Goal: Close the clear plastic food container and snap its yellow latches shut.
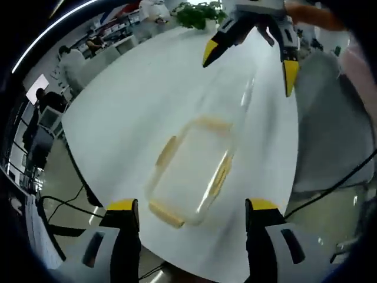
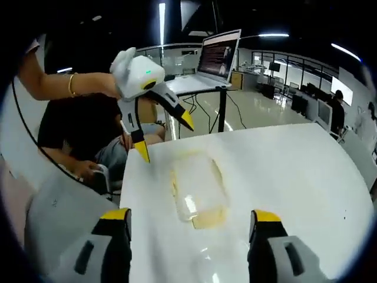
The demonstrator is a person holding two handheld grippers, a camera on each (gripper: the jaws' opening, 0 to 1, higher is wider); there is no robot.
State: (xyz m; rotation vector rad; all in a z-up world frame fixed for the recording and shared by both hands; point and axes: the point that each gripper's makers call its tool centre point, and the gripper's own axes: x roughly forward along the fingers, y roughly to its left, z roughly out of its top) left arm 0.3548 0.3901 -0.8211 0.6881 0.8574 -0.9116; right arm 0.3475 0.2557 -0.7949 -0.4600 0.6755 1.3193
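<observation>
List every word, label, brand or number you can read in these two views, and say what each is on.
No text is readable.
Laptop screen: lines of content, too small and blurred to read.
Clear container with its yellow latches: no label visible.
White table: no markings.

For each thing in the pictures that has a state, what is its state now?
food container: flat on the white table, lid apparently on, no gripper touching it.
yellow latches: latched or loose, cannot tell.
left gripper: open, empty.
right gripper: open, empty.
laptop: open, screen lit.
</observation>
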